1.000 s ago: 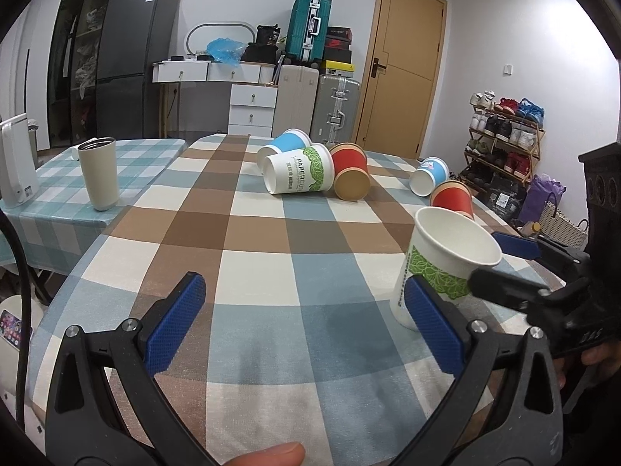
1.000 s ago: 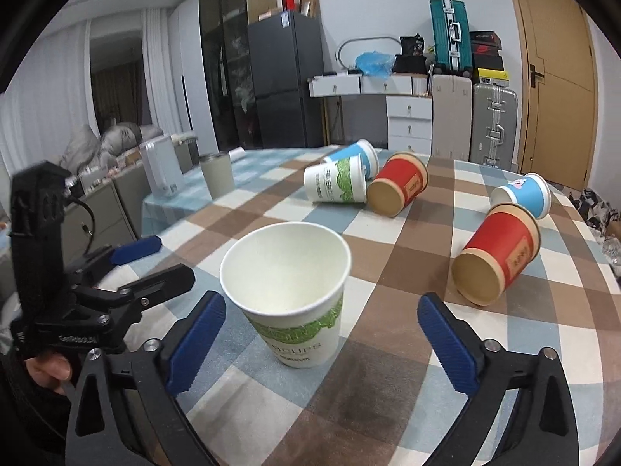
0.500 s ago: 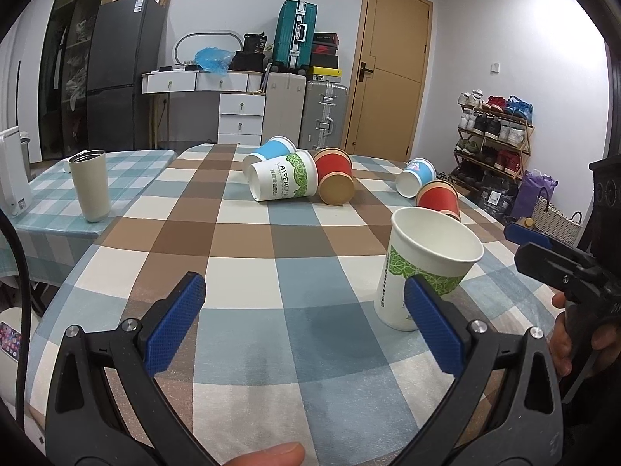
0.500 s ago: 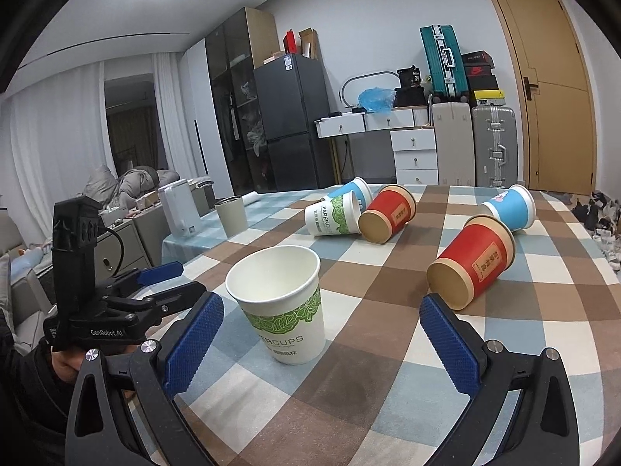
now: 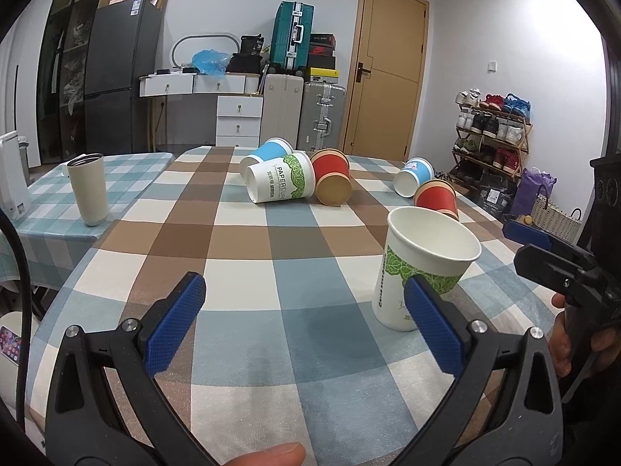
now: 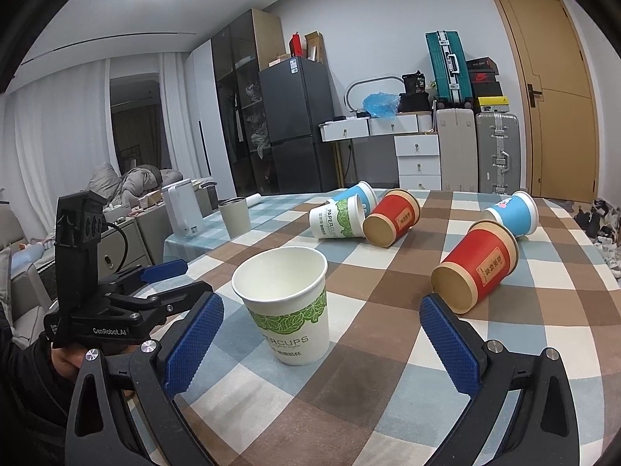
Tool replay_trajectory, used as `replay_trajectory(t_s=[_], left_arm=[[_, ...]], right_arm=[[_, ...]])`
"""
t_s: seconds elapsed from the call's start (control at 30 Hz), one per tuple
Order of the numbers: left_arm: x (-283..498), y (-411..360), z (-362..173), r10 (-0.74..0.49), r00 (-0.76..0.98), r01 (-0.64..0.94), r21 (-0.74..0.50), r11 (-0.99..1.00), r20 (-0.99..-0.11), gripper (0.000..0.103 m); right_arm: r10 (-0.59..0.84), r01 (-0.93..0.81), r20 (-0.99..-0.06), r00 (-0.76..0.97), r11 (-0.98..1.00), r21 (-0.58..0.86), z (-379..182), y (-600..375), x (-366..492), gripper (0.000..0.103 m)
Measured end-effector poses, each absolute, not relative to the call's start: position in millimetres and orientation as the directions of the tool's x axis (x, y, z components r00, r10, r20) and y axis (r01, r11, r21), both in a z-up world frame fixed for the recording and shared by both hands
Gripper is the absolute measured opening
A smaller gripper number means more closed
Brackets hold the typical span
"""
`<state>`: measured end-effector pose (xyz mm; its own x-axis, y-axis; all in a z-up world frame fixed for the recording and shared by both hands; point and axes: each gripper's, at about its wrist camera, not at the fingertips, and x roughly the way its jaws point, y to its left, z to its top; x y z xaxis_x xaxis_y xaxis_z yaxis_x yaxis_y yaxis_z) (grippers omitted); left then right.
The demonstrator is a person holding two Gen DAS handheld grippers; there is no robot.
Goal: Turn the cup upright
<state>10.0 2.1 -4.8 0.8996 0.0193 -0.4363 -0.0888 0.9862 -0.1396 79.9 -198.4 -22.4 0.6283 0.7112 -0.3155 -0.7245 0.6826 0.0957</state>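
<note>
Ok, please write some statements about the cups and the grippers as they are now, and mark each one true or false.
1. The near white cup stands upright on the table. True.
2. The right gripper is shut on that cup. False: it is open, and the cup stands free between its fingers.
3. The near red cup lies on its side. True.
4. The left gripper holds a blue cup. False: it is open and holds nothing.
5. Every paper cup on the table is upright. False: five still lie on their sides; only the near white cup stands.
6. A grey tumbler stands upright on the side table. True.
</note>
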Motion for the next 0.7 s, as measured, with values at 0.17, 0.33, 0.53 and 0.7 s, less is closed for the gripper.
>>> replay_trajectory(t_s=[0.17, 0.33, 0.53, 0.7], left_arm=[[9.5, 2.3, -3.4, 0.014, 0.901, -0.083, -0.14, 0.987, -0.433, 0.102], [9.6, 1.8, -3.6, 0.014, 0.902, -0.083, -0.14, 0.987, -0.432, 0.102], [9.9, 1.2, -3.7, 0.015, 0.902, -0.082, -0.138, 0.987, -0.431, 0.102], [9.7, 1.1, -3.9, 0.015, 0.902, -0.083, -0.139, 0.987, -0.432, 0.102]], right_arm=[[0.713, -0.728, -0.318, 0.624, 0.679, 0.094, -23.1, -198.0, 80.9, 0.103], [0.713, -0.729, -0.319, 0.624, 0.679, 0.093, -23.4, -197.8, 81.7, 0.103], [0.713, -0.729, -0.319, 0.624, 0.679, 0.092, -23.3, -197.7, 81.5, 0.103], [0.714, -0.729, -0.318, 0.624, 0.679, 0.093, -23.3, -197.6, 81.4, 0.103]])
